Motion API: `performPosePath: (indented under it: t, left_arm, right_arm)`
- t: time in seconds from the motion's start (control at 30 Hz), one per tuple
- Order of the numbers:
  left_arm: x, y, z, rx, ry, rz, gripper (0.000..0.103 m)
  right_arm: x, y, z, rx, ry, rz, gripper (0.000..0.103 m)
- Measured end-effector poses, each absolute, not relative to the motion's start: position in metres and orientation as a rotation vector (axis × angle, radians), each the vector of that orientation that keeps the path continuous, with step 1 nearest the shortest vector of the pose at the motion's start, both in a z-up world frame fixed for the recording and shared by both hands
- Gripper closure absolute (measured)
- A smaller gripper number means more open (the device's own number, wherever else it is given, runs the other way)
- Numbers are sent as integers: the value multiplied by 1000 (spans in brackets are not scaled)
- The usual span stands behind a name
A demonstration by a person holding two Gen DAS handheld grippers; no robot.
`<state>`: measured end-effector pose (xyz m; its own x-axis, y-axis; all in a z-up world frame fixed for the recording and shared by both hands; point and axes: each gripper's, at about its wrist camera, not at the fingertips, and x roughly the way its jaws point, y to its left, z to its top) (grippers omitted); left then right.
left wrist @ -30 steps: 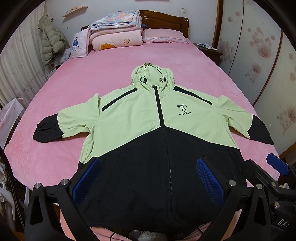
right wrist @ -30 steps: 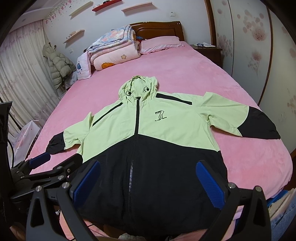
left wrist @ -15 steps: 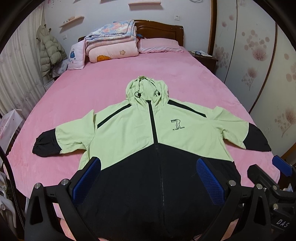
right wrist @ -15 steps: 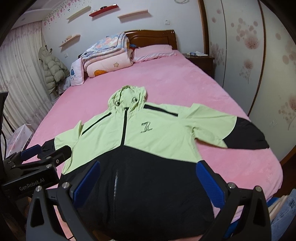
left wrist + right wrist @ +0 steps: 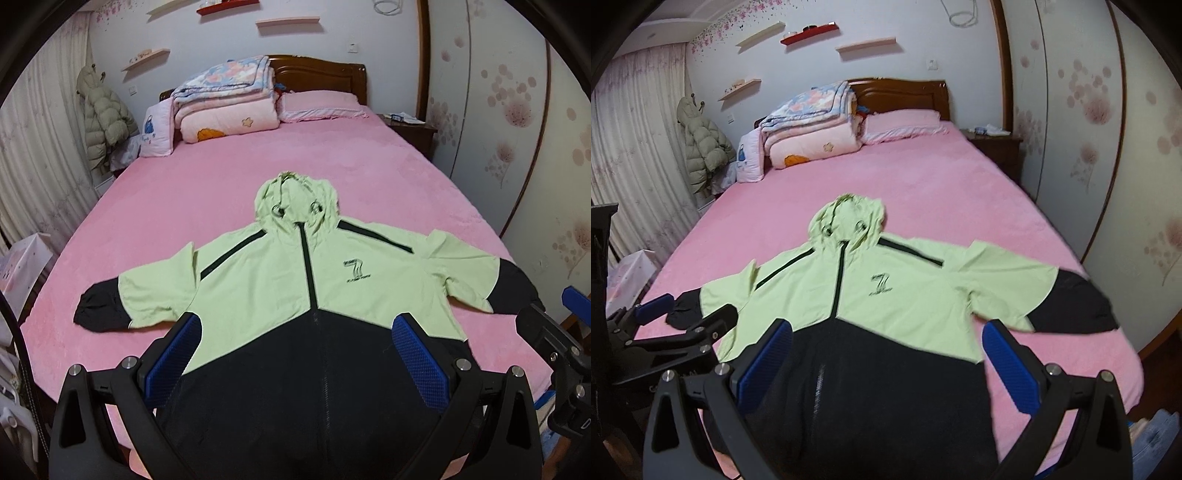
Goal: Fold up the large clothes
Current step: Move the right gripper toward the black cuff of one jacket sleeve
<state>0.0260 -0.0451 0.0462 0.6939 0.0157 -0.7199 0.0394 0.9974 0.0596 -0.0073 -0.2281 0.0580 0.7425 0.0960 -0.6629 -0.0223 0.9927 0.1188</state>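
Hooded jacket (image 5: 295,280) flat on pink bed (image 5: 207,192), zipped, sleeves spread. Left tongs (image 5: 295,365) and right tongs (image 5: 884,365) both gape wide, empty.

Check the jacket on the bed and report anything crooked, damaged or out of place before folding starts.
Nothing stands out. The jacket lies face up and zipped on the pink bed, hood flat, both sleeves spread outward. The left gripper and right gripper are open above the hem, holding nothing.

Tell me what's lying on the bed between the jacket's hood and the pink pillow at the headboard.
Nothing: only bare pink bedspread runs from the hood to the pillow, as both wrist views show.
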Motion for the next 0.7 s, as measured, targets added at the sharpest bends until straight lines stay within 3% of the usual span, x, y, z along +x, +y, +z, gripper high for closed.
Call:
performPosePath:
  t: [0.7]
  left_arm:
    - [104,-186,86,206,623,-194,1]
  right_arm:
    - [11,-363,115,89,473,-210,0]
